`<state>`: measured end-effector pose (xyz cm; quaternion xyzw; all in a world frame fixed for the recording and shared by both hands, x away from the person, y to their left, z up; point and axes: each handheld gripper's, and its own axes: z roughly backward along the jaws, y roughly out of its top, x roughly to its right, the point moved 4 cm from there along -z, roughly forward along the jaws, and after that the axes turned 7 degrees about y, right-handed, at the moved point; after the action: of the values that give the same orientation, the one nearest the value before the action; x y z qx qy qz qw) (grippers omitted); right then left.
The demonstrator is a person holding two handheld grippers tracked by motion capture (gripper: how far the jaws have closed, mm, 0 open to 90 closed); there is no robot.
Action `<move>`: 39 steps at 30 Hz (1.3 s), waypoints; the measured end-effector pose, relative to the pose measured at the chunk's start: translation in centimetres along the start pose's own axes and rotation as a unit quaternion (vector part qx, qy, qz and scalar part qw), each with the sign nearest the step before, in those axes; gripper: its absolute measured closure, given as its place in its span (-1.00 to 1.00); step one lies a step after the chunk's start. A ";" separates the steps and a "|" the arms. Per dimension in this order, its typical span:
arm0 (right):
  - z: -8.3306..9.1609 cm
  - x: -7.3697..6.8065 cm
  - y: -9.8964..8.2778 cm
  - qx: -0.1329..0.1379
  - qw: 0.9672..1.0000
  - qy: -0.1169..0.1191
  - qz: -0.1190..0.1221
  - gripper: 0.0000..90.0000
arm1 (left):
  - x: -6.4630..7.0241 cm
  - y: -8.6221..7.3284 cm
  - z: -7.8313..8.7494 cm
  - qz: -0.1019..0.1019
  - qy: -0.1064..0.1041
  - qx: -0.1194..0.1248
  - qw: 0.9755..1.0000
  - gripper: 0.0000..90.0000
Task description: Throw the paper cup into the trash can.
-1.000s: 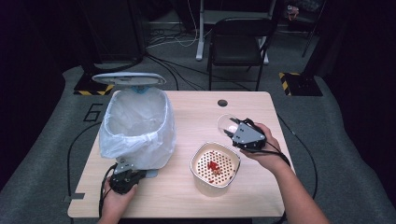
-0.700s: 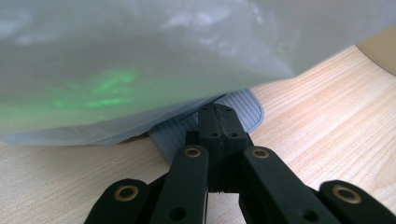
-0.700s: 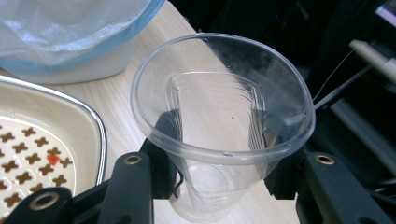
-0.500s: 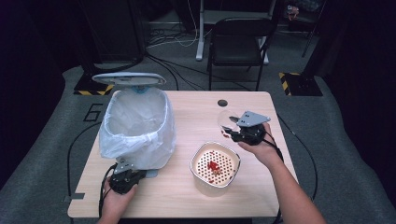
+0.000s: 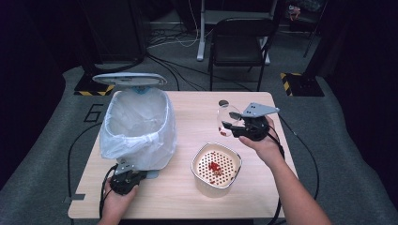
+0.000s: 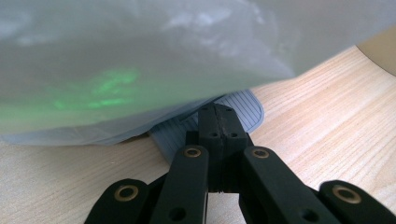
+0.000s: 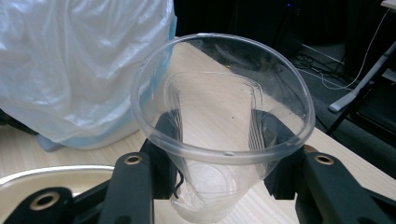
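bin liner (image 6: 140, 60) hides most of bin pedal (image 6: 243, 109) beyond left gripper (image 6: 217, 122).

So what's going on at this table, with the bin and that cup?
A person works with a tool in each hand. The right tool grips a clear plastic cup, squeezing its sides, lifted and tipped above the table near a perforated bowl holding red bits. The left tool is shut, pressed against the base of the bag-lined bin.
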<state>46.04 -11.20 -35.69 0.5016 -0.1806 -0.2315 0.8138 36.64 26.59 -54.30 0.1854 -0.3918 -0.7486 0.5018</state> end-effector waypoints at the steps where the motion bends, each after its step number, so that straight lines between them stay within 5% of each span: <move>1: 0.0 -0.1 0.3 0.003 1.000 0.001 -0.001 0.20 | 0.0 0.0 0.0 -0.001 0.000 0.000 1.000 1.00; 22: -1.1 -3.1 5.3 0.017 0.998 0.049 -0.023 0.20 | 0.0 0.0 0.0 0.004 0.000 0.002 1.000 1.00; 39: -4.6 -7.5 10.8 0.029 0.994 0.101 0.017 0.20 | 0.0 0.0 0.0 0.004 0.000 -0.002 1.000 1.00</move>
<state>44.35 0.61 -28.40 0.5422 -0.1127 -0.1605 0.8170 36.68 26.58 -54.31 0.1830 -0.3910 -0.7473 0.5052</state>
